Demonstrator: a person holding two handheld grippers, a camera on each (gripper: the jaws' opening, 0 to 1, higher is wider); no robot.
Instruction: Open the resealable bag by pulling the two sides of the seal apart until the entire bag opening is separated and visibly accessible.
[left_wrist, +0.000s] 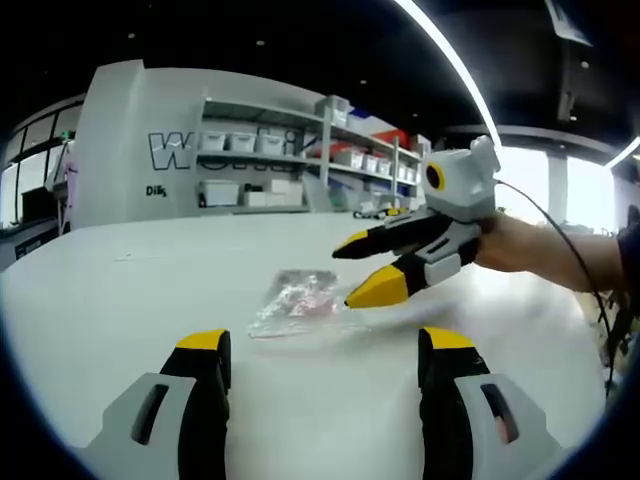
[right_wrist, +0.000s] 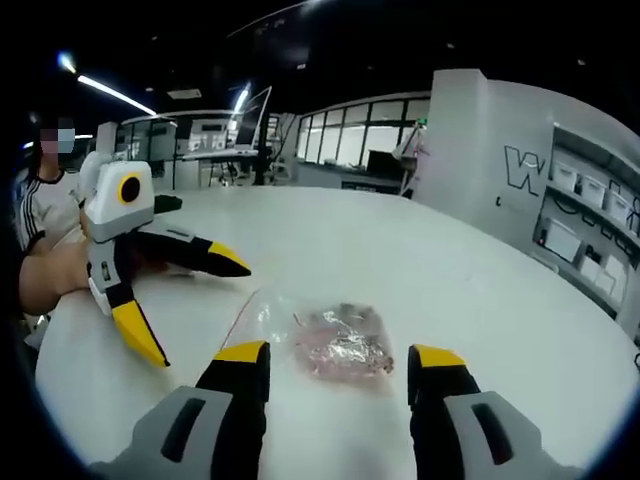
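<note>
A clear resealable bag (left_wrist: 298, 300) with pinkish, shiny contents lies flat on the white table (left_wrist: 130, 290). In the left gripper view my left gripper (left_wrist: 325, 345) is open, its yellow-tipped jaws spread wide just short of the bag. My right gripper (left_wrist: 352, 272) comes in from the right, open, its lower tip close to the bag's right edge. In the right gripper view the bag (right_wrist: 340, 340) lies between and just beyond the spread jaws of my right gripper (right_wrist: 338, 355). The left gripper (right_wrist: 195, 312) stands open at the bag's left. Neither gripper holds anything.
Shelves with white bins (left_wrist: 300, 150) and a lettered wall stand beyond the table's far edge. A hand (left_wrist: 520, 245) holds the right gripper, with a cable trailing off to the right. A person (right_wrist: 45, 220) sits at the table's left rim.
</note>
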